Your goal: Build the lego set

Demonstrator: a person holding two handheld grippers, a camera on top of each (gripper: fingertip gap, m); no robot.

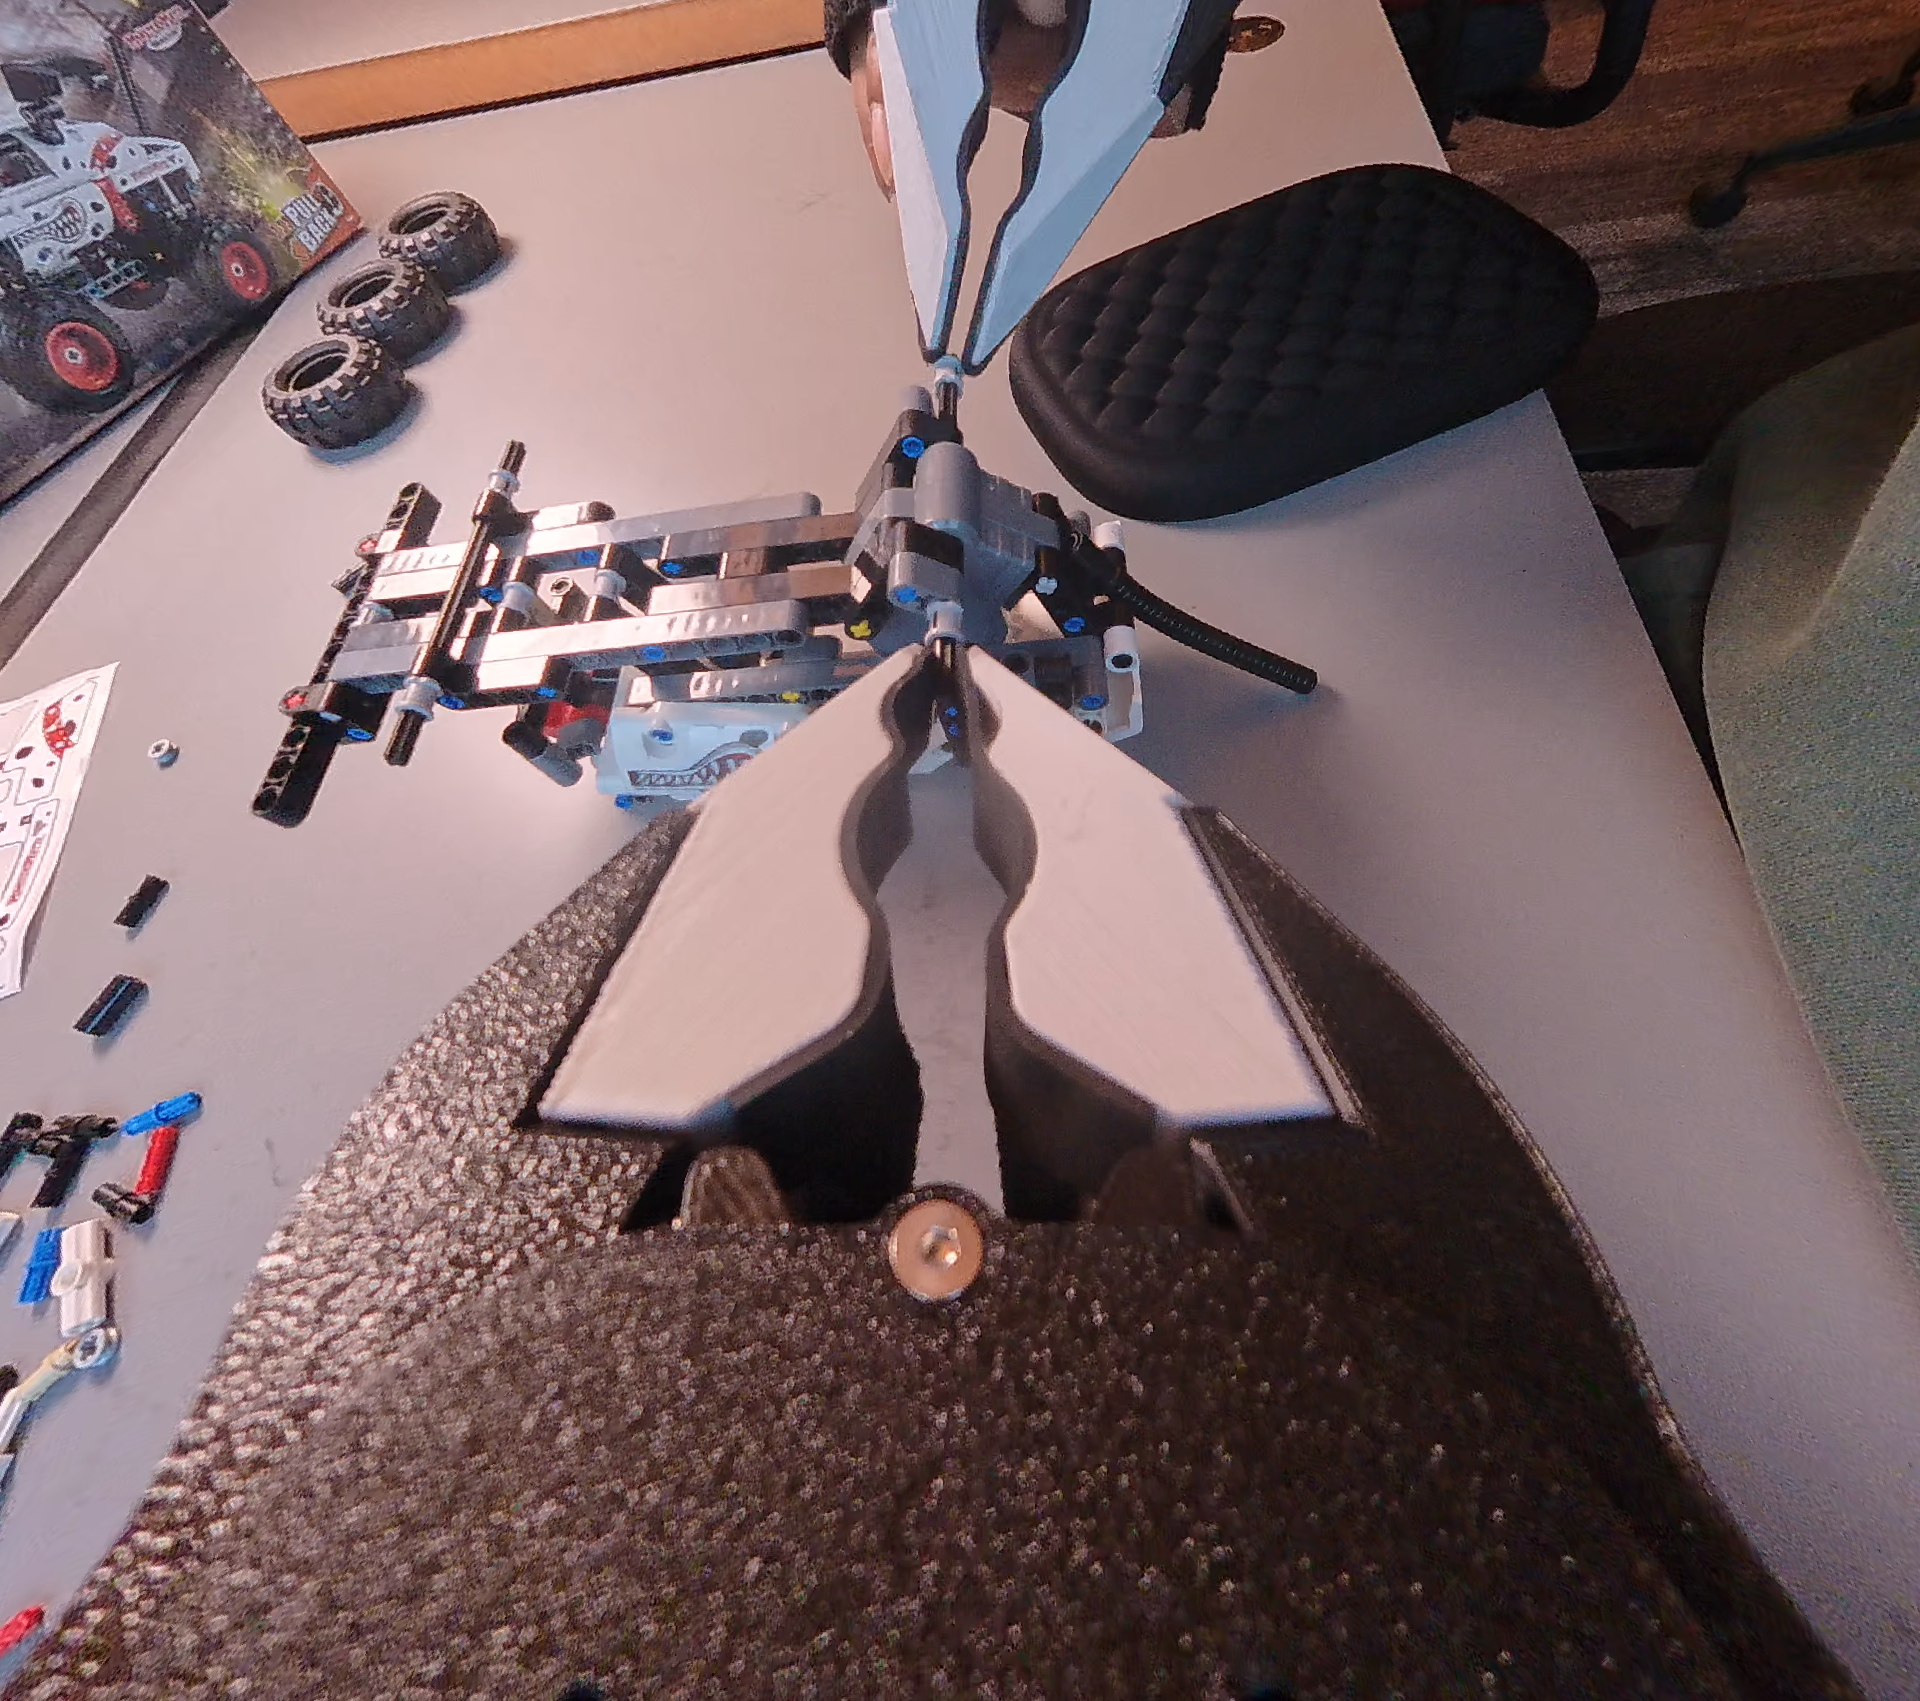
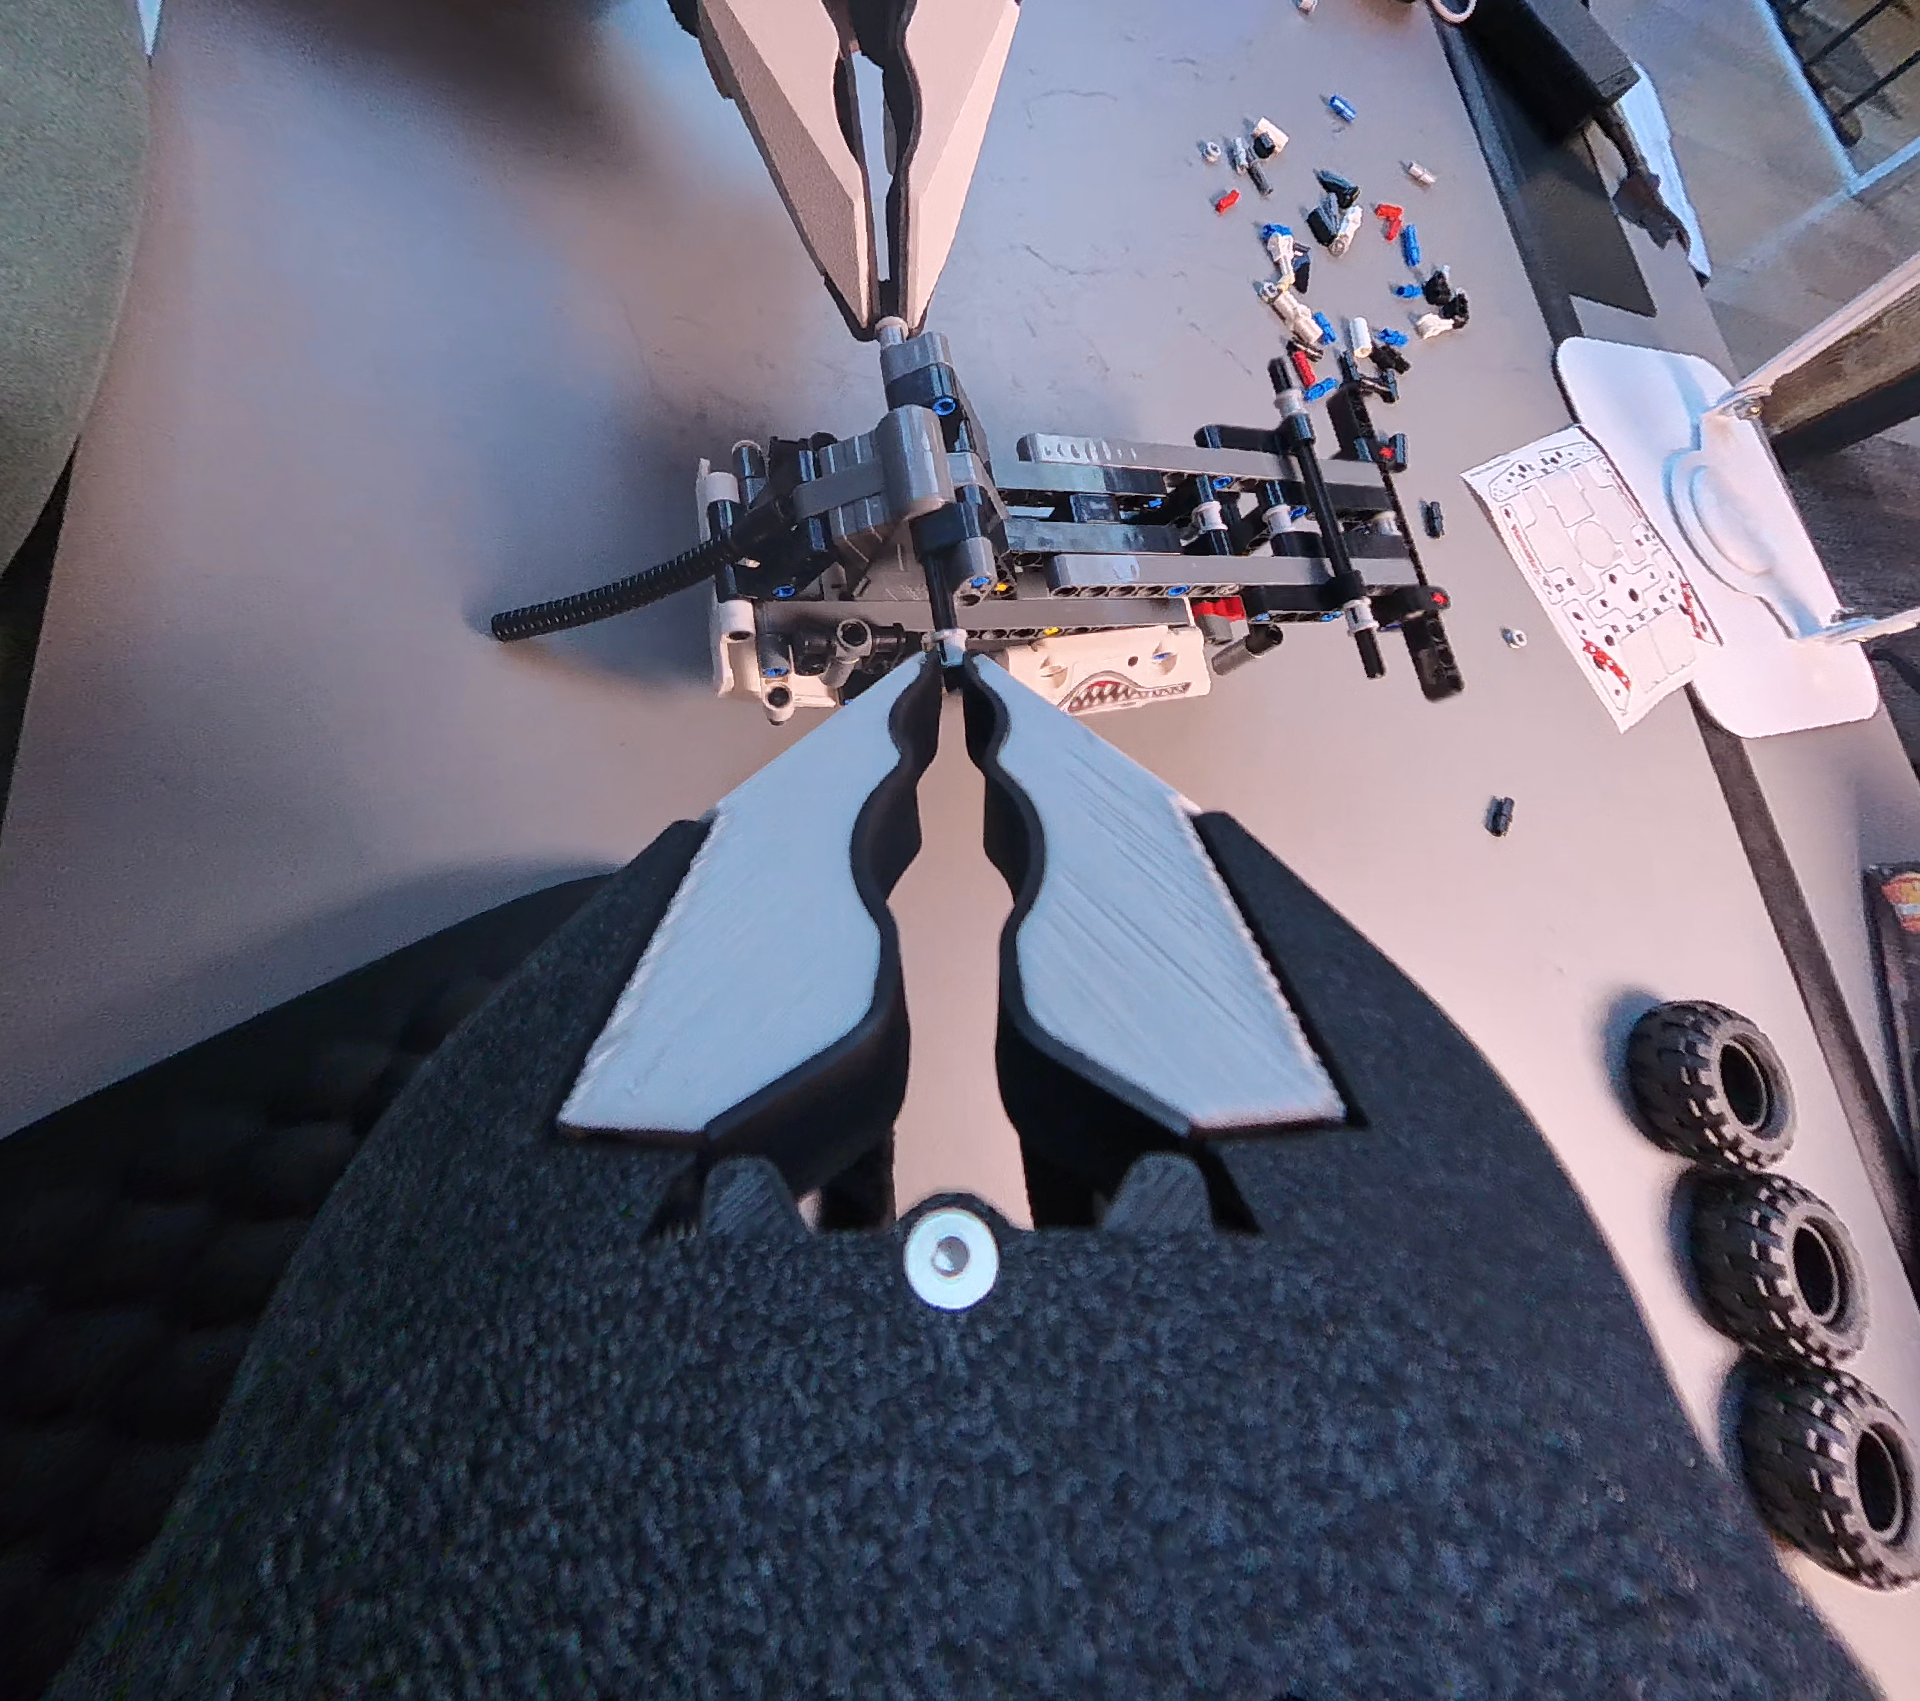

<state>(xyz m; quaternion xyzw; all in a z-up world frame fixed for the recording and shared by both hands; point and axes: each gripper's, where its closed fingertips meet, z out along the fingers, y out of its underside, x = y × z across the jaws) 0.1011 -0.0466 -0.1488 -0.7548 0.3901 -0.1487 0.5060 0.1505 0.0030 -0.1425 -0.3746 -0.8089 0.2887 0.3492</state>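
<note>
- Left gripper is pinched on the near end of a black axle running through the truck frame; right gripper is pinched on the opposite end.
- Each gripper shows tip-on at the far side of the other's view.
- Truck frame sits mid-table, a ribbed black hose trailing off one end.
- Judged step: seating the axle. Squeeze straight along it, evenly from both ends, keeping the frame flat.
- Three tyres, loose small pieces and a sticker sheet lie well apart, untouched.
</note>
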